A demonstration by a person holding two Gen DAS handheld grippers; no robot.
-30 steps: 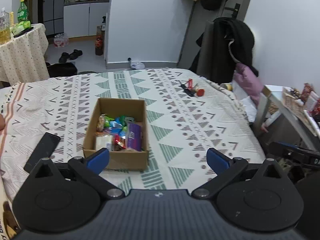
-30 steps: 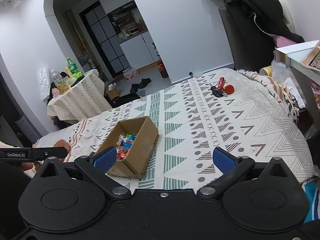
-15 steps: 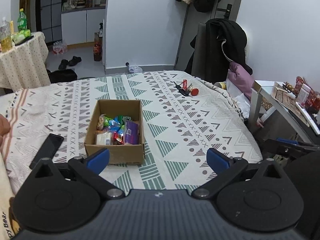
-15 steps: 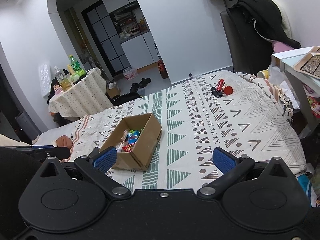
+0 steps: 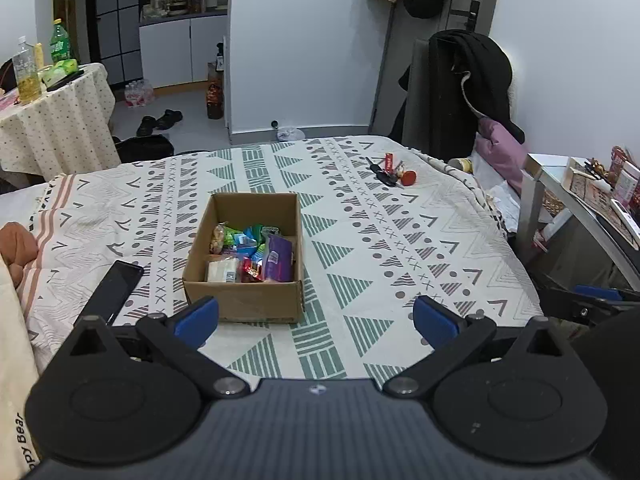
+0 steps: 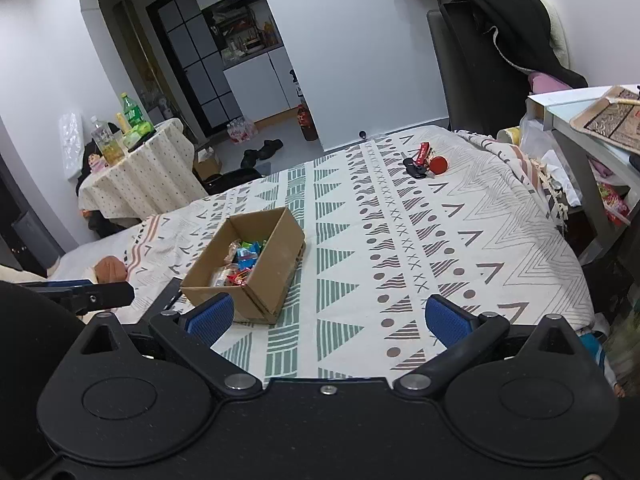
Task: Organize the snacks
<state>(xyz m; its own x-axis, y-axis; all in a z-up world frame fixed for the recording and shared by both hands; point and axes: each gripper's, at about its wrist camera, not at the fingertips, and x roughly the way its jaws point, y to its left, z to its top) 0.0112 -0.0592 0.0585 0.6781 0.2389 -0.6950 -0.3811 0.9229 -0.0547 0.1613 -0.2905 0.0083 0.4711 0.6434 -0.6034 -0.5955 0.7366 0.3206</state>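
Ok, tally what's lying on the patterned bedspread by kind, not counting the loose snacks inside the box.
Brown cardboard box holding snacks: 1
Flat black phone: 1
Bunch of keys with red tags: 1
Total: 3

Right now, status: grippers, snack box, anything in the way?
Left gripper open, empty. Right gripper open, empty. Box on the bed, snacks inside. Phone beside the box, keys beyond it; neither blocks it.
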